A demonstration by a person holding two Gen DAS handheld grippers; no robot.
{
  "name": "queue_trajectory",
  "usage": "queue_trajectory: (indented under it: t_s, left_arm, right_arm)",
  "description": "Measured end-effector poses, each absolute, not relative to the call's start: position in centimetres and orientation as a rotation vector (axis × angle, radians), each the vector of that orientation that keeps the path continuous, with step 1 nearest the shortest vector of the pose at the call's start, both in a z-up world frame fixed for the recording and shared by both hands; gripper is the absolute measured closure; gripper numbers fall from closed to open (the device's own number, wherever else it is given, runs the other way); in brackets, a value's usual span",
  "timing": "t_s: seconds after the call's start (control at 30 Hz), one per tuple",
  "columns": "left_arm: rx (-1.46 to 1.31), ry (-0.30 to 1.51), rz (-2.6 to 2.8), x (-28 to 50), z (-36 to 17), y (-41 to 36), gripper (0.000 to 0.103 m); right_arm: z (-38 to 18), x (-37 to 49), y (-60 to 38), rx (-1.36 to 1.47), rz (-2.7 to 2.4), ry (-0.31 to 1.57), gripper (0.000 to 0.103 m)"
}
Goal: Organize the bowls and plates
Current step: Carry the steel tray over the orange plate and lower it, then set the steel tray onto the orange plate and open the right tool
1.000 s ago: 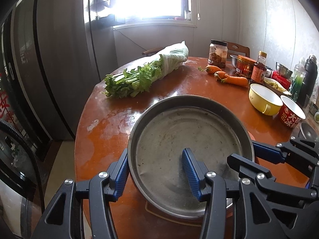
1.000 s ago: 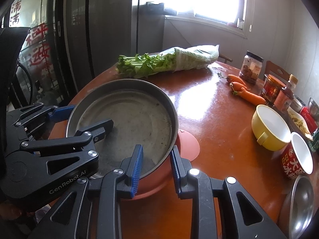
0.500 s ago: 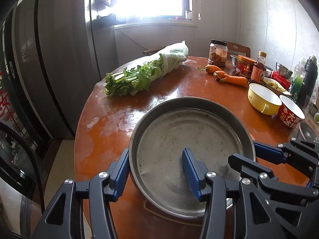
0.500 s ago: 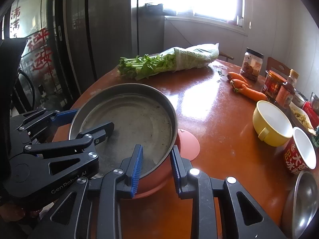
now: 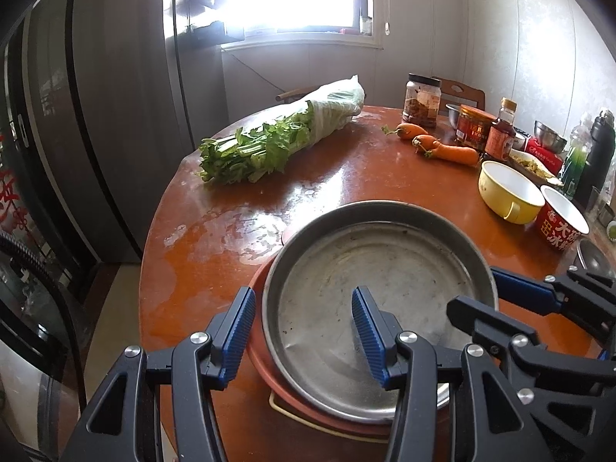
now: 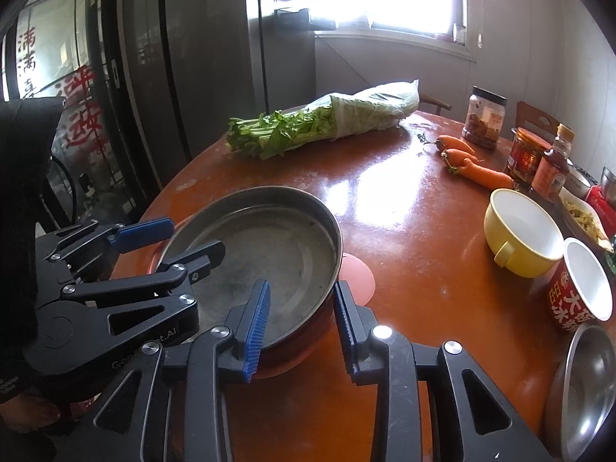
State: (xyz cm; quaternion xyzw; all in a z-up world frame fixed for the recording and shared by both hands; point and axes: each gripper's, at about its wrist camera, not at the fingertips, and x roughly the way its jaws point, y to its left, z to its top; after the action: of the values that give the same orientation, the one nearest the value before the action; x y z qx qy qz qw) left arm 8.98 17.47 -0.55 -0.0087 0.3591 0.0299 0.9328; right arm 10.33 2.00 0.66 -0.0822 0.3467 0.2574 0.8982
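Left gripper (image 5: 304, 331) and right gripper (image 6: 302, 325): jaws apart, each straddling rim of metal pan (image 5: 385, 281), not pinching. Pan sits on red plate (image 5: 258, 308) at near desk (image 5: 215, 269) edge; that stack looks done. Pink disc (image 6: 360, 275) peeks out beside. Left to sort, farther right: yellow bowl (image 6: 523, 231), red paper bowl (image 6: 581, 288), steel bowl (image 6: 589, 381), cut off by edge. Items behind jars hard to make out.

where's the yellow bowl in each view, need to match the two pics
Left wrist: yellow bowl at right of middle, beyond the metal pan, beside the red printed cup.
Right wrist: yellow bowl at right, mid-height, with the same cup nearer the camera.
Shared landmark: carrots just behind the bowl.
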Motion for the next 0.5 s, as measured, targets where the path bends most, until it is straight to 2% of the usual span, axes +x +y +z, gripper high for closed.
queue_trajectory:
  t_s: [0.37, 0.5]
  left_arm:
    - [-0.033, 0.709, 0.043, 8.3, 0.2, 17.4, 0.049]
    - [-0.05, 0.698, 0.036, 8.0, 0.5, 17.5, 0.047]
  right_arm:
    - [0.7, 10.3, 1.7, -0.149, 0.536, 0.713, 0.068]
    - [1.2, 10.3, 1.1, -0.121, 0.54, 0.703, 0.063]
